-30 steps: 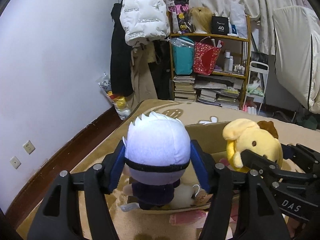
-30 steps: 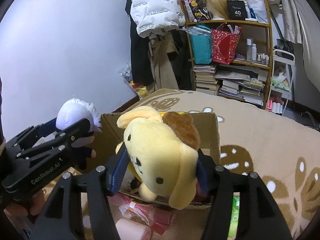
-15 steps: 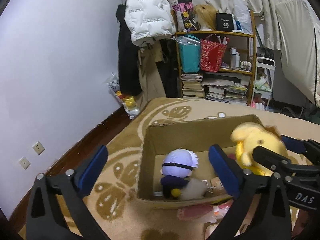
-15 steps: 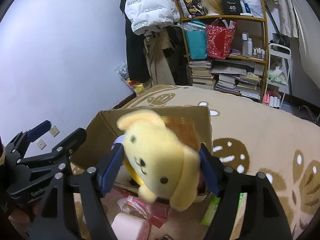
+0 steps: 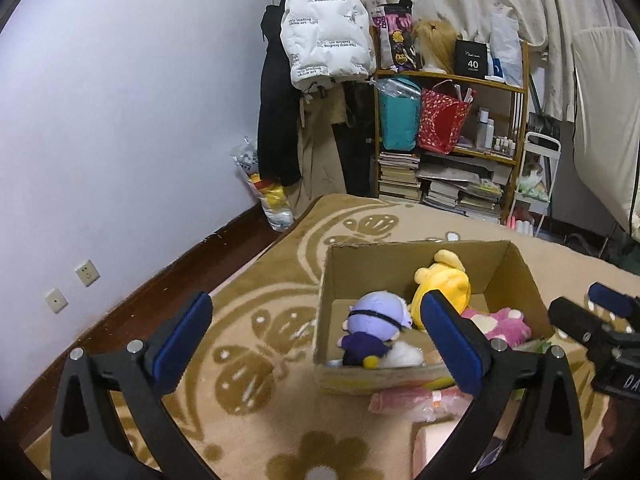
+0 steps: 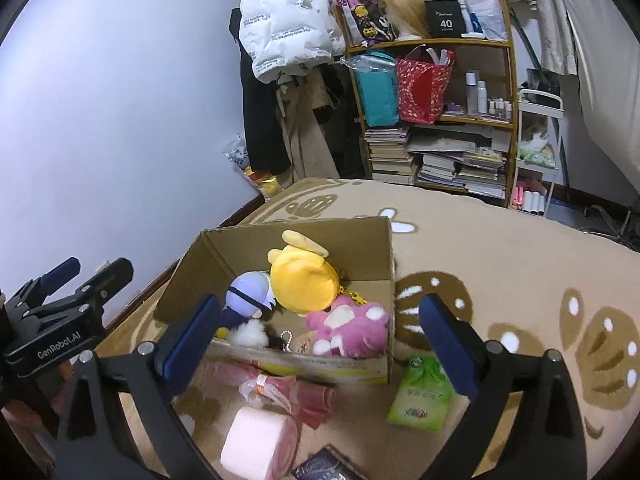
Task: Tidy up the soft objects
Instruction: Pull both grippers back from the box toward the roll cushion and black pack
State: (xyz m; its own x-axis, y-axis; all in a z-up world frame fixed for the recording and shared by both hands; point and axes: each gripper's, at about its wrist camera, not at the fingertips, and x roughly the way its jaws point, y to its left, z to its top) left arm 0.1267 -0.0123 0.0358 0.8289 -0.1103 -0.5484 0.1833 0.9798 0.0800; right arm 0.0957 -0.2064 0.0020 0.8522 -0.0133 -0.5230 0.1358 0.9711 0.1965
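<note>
An open cardboard box (image 5: 516,264) (image 6: 372,240) sits on the patterned rug. Inside lie a white-haired doll in dark clothes (image 5: 376,320) (image 6: 248,292), a yellow dog plush (image 5: 440,284) (image 6: 304,276) and a pink plush (image 5: 504,322) (image 6: 352,324). My left gripper (image 5: 316,320) hovers above the box's near left side, wide open and empty. My right gripper (image 6: 320,316) hangs over the box's near edge; its jaws are opening with nothing between them. Each gripper shows at the edge of the other's view: the right gripper (image 5: 600,316), the left gripper (image 6: 76,280).
In front of the box lie a pink roll (image 6: 256,440), a pink plastic-wrapped bundle (image 6: 288,392) and a green packet (image 6: 424,392). A crowded shelf (image 6: 440,120) and hanging coats (image 5: 324,40) stand at the far wall. The wall (image 5: 120,120) runs along the left.
Both grippers opened and let go of their toys. The white-haired doll and the yellow dog plush dropped into the box, and both grippers drew back and up from it.
</note>
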